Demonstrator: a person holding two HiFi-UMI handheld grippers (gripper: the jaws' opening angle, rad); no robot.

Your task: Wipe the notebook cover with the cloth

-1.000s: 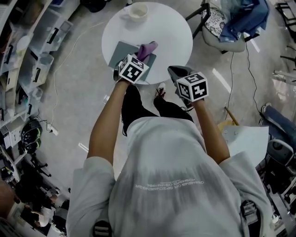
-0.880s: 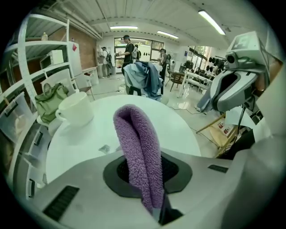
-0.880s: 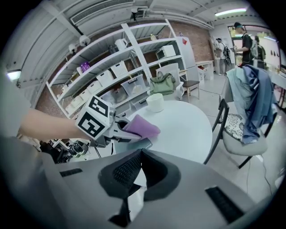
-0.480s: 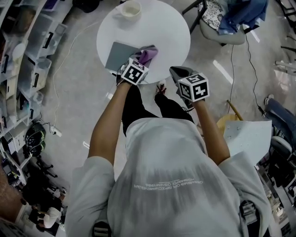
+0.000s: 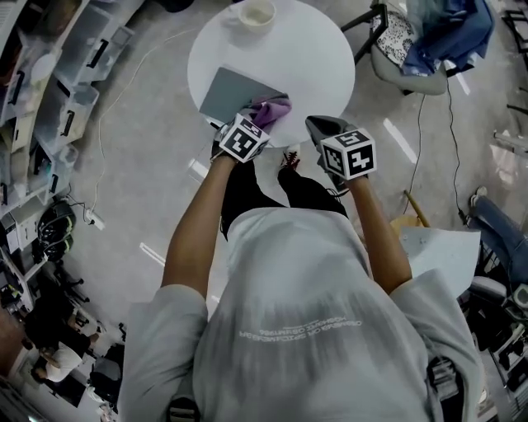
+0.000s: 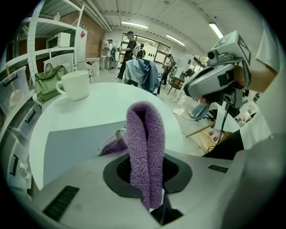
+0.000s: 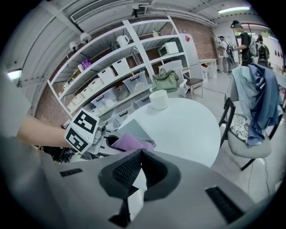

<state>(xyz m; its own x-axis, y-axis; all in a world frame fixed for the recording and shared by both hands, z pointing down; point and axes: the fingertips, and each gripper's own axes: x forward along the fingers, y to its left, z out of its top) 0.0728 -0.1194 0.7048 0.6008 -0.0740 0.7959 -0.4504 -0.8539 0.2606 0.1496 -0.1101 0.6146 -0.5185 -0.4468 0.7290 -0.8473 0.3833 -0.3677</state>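
Observation:
A grey notebook [image 5: 233, 92] lies flat on the round white table [image 5: 318, 62], near its front edge. My left gripper [image 5: 257, 125] is shut on a purple cloth [image 5: 273, 110], which rests at the notebook's near right corner. In the left gripper view the cloth [image 6: 145, 138] rises as a folded loop from between the jaws, with the notebook [image 6: 73, 147] beyond. My right gripper [image 5: 323, 132] hovers off the table's near right edge; its jaws meet with nothing between them. From the right gripper view I see the cloth [image 7: 132, 143] and the notebook [image 7: 133, 129].
A white cup [image 5: 256, 14] stands at the table's far side. A chair [image 5: 402, 51] draped with blue clothes is right of the table. Shelves with bins [image 5: 49, 91] line the left. The person's legs and shoes [image 5: 287, 158] are below the table edge.
My left gripper has drawn the cloth across the notebook toward the near right corner and the table's front edge. The right gripper has stayed about where it was.

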